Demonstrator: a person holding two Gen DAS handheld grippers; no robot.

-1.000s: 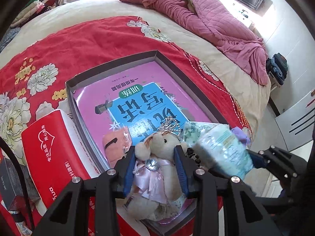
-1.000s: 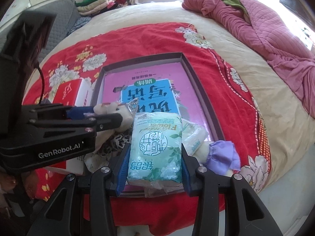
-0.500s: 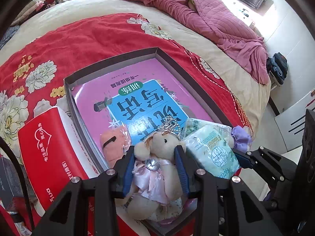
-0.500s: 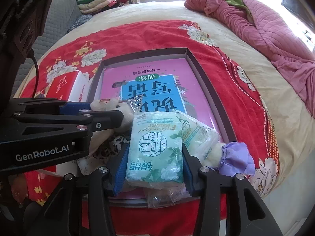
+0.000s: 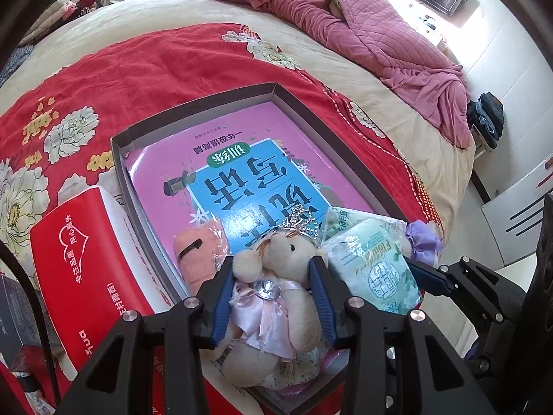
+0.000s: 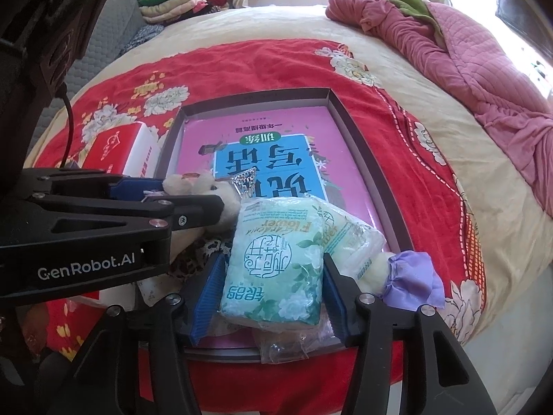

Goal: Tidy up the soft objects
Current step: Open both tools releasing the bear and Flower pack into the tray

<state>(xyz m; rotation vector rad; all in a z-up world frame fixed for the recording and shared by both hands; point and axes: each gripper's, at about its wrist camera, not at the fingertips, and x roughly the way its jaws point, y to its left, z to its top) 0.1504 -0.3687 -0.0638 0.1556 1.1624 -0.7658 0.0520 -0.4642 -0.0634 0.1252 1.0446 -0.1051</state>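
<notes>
A cream teddy bear point(image 5: 283, 252) in a pink dress and tiara lies at the near end of the grey tray point(image 5: 193, 107). My left gripper point(image 5: 272, 264) has its blue pads against the bear's sides, and its jaws are opening. A pale green tissue pack point(image 6: 276, 263) rests in the tray's near right corner, beside the bear point(image 6: 193, 183). My right gripper point(image 6: 272, 259) straddles this pack; its jaws are opening and a thin gap shows at each pad. The left wrist view also shows the pack point(image 5: 376, 269).
A pink and blue book point(image 5: 259, 173) covers the tray floor. A pink plush point(image 5: 200, 256), a second tissue pack point(image 6: 352, 238) and a purple-bowed plush point(image 6: 411, 276) lie around the near end. A red tissue box point(image 5: 86, 259) stands to the left and a pink quilt point(image 5: 363, 27) lies far right.
The right gripper brought the tissue pack down beside the bear and its jaws spread off the pack. The left jaws widened slightly around the bear.
</notes>
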